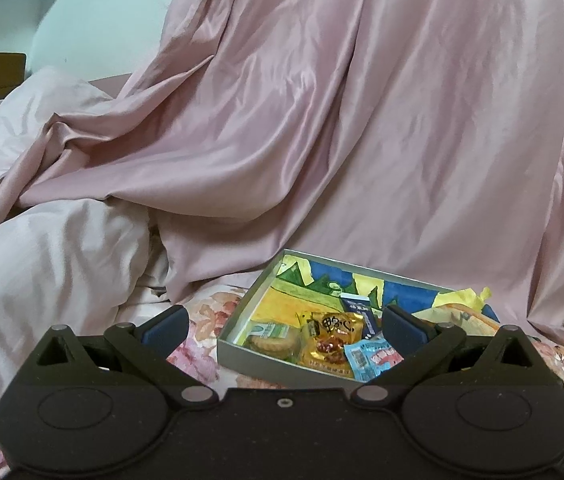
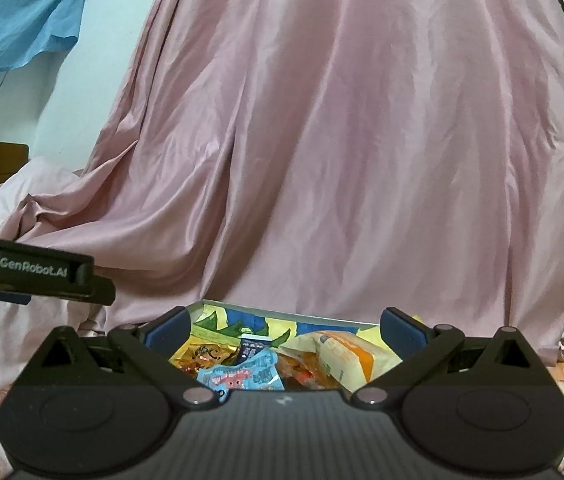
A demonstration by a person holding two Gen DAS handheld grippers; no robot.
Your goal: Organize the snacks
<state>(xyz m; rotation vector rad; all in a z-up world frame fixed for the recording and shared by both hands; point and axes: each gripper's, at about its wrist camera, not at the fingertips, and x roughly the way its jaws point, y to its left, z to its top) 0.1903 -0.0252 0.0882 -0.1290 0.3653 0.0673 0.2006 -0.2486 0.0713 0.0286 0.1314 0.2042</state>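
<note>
Drape of pink satin sheet fills most of both views and hides whatever stands behind it; its hem falls just behind the far wall of your box. Paler pink bedding is bunched at the left. A blue cloth hangs at the upper left of the right wrist view, cut off by the frame edge.

Floral bedspread carries the shallow grey box, its inside printed yellow, blue and green. The right end of the box is cut off behind your left gripper's finger in the left view; its near wall is hidden by the gripper body in the right view.

Contents, largest first:
- orange-and-white bag at the right end, partly torn or crumpled, print unreadable
- yellow-orange packet with red pieces pictured, mid-box near the front wall
- light blue packet just right of it, overlapping
- round biscuit in clear wrap at the front-left corner
- small dark blue carton behind the packets, label too small to read

Your left gripper has its fingers spread wide, nothing between them. Your right gripper likewise: fingers apart, empty, held over the near side of the box.
</note>
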